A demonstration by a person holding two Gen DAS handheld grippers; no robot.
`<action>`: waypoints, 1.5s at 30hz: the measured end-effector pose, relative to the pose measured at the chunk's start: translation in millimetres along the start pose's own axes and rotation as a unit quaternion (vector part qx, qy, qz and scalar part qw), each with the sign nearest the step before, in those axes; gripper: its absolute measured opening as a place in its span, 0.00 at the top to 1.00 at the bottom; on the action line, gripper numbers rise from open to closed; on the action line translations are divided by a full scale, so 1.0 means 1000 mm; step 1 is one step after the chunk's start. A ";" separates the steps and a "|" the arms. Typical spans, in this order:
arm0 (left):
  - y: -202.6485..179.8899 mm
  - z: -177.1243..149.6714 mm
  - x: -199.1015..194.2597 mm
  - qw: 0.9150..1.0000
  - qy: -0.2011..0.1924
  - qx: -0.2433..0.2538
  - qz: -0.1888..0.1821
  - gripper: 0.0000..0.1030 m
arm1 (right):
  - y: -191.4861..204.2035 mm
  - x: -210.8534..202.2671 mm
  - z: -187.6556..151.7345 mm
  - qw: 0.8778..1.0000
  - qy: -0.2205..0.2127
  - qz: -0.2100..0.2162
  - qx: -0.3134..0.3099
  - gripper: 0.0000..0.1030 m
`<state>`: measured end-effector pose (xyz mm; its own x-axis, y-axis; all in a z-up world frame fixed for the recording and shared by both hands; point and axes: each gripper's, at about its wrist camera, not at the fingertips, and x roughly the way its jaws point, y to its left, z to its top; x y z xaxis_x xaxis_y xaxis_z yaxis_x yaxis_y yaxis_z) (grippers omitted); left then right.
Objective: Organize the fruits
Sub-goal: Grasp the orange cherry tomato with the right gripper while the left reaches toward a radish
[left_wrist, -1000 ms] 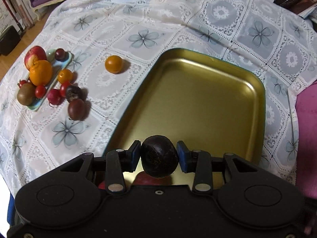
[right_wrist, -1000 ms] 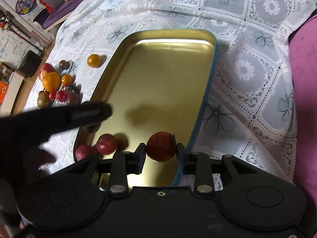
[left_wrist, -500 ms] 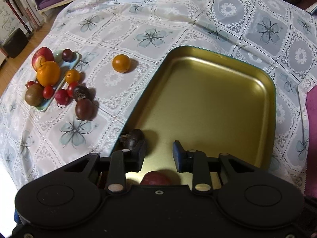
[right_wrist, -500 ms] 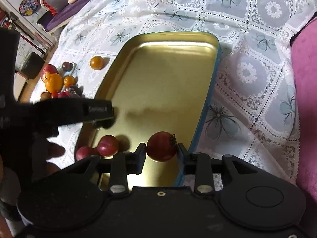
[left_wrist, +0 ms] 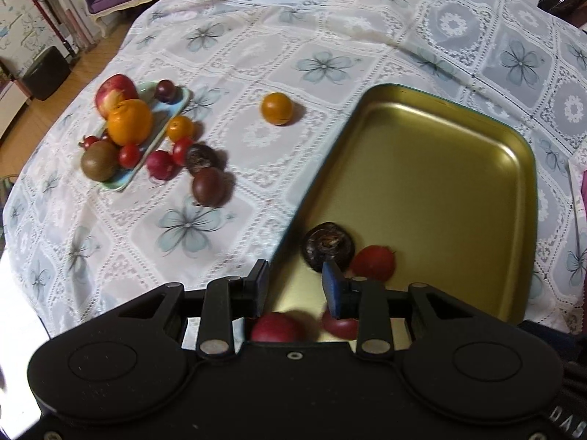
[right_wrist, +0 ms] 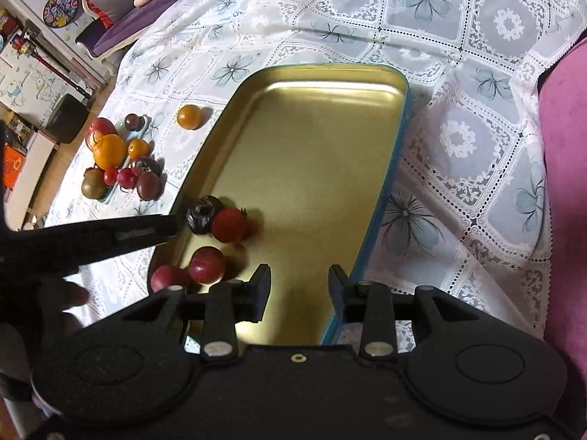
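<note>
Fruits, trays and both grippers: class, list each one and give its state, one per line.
Left gripper: open, holding nothing.
Right gripper: open, holding nothing.
Gold tray: holds four fruits at its near end.
Dark fruit: in the tray, touching the red tomato.
Small dish: piled with fruit.
Lone orange: on the cloth.

The left gripper's body is hiding the lower parts of two red fruits in the tray. The right gripper's body is covering the tray's near end. Behind the orange, the apple is showing only partly. The picture's edge is cutting off the pink cushion.
</note>
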<state>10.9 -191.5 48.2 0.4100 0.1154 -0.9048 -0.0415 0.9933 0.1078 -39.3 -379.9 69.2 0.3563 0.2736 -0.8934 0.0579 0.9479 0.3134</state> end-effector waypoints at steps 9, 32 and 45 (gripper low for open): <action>0.050 -0.003 0.003 1.000 0.000 -0.026 0.015 0.58 | 0.010 0.008 -0.006 0.999 0.012 -0.019 -0.023 0.63; 0.173 0.058 0.065 0.994 0.001 -0.110 -0.004 0.58 | 0.075 0.037 0.030 0.998 0.030 -0.028 -0.039 0.63; 0.180 0.085 0.120 0.994 0.020 -0.108 -0.030 0.56 | 0.125 0.084 0.102 0.997 0.034 -0.025 -0.065 0.63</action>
<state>130.4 0.3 -6.2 0.3809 0.0522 -0.9231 -0.2144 0.9762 -0.0332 92.9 -255.4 66.2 0.2919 0.2317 -0.9279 -0.0482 0.9725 0.2277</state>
